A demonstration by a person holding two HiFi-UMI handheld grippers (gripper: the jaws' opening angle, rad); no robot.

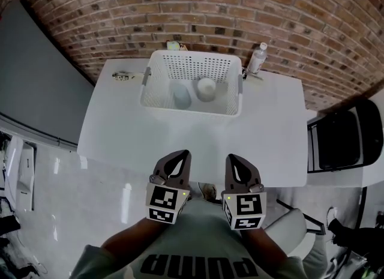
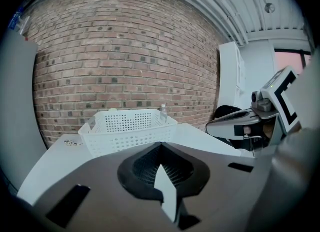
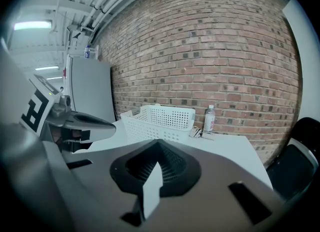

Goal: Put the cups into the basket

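Observation:
A white perforated basket [image 1: 192, 57] stands at the far side of the white table [image 1: 132, 134]. Inside it are two cups: a pale blue-grey one [image 1: 181, 96] on the left and a white one [image 1: 206, 88] to its right. Both grippers hang side by side over the near table edge, close to the person's body and well short of the basket. The left gripper [image 1: 179, 154] is shut with nothing in it, and so is the right gripper [image 1: 235, 157]. From the left gripper view the basket [image 2: 127, 126] lies ahead beyond the closed jaws; its contents are hidden there.
A clear plastic bottle [image 1: 257, 57] stands at the basket's far right corner, and a small metal object [image 1: 123, 75] lies at the table's far left. A black chair [image 1: 342, 140] sits right of the table. A brick wall runs behind.

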